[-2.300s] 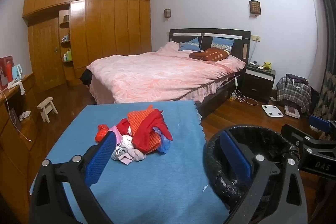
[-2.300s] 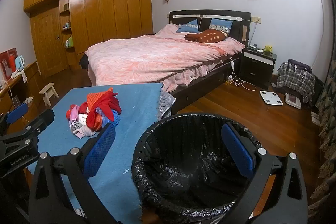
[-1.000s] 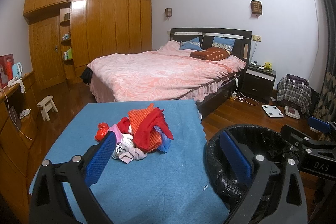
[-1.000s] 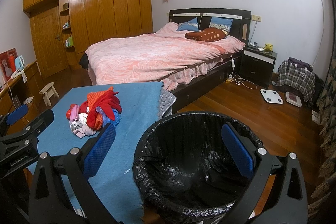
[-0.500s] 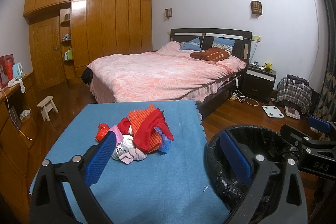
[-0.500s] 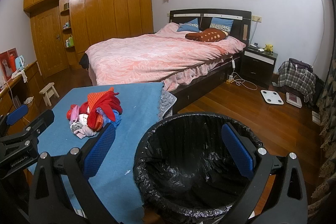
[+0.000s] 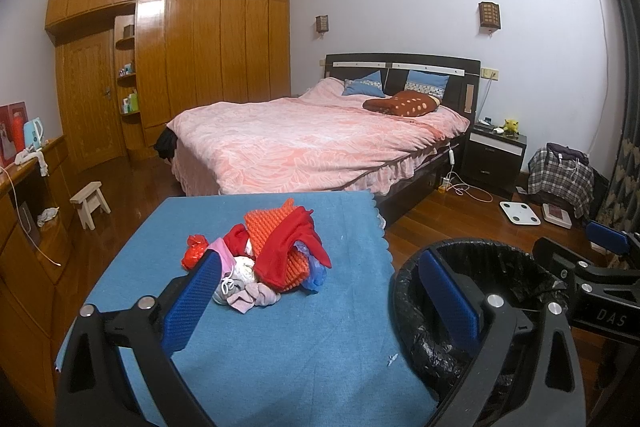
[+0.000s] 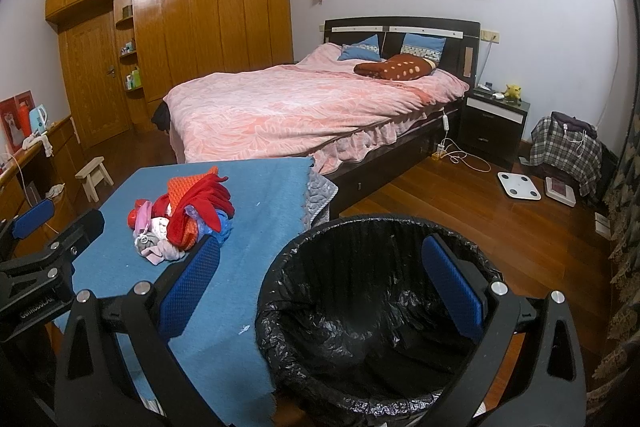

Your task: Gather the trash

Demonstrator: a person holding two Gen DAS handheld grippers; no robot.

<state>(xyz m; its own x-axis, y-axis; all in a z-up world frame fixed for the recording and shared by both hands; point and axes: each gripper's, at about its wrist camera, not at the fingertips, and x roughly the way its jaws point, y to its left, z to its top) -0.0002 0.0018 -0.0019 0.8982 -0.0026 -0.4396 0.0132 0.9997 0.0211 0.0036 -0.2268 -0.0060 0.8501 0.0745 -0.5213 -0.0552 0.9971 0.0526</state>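
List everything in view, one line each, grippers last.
trash pile: one, red, orange, pink and white, on the table
table: one, blue cloth, foreground
trash bin: one, black liner, right of the table
bed: one, pink cover, behind the table
wardrobe: one, wooden, far wall
nightstand: one, dark, beside the bed
stool: one, pale wood, left floor
scale: one, white, right floor
left gripper: open, empty
right gripper: open, empty
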